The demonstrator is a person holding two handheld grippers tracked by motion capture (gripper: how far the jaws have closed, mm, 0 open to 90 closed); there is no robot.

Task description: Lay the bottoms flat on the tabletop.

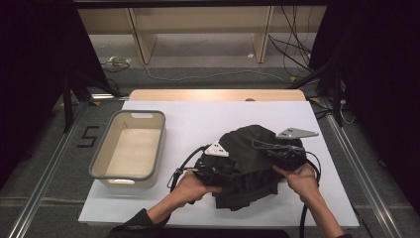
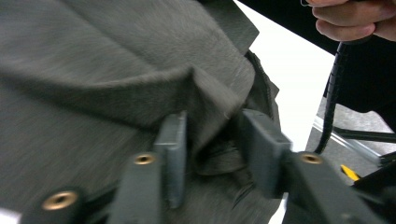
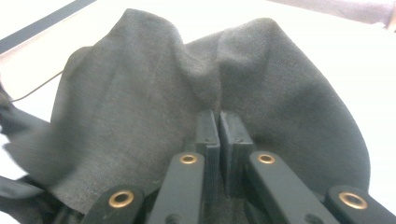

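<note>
A dark grey-green garment (image 1: 247,158) lies bunched on the white table sheet (image 1: 198,119), right of centre. My left gripper (image 1: 224,169) is at its left side. In the left gripper view its jaws stand apart around a raised fold of the garment (image 2: 140,93), and the pads (image 2: 172,154) do not squeeze it. My right gripper (image 1: 270,150) is at the garment's right side. In the right gripper view its pads (image 3: 208,128) are pressed together on a pinch of the garment (image 3: 154,102), which puckers upward from them.
A beige basin with a grey rim (image 1: 161,144) stands empty on the left of the sheet. Black cables (image 1: 185,161) trail from both grippers. The other hand (image 2: 355,18) and its cable (image 2: 334,93) appear in the left gripper view. Shelving and floor cables lie beyond the table.
</note>
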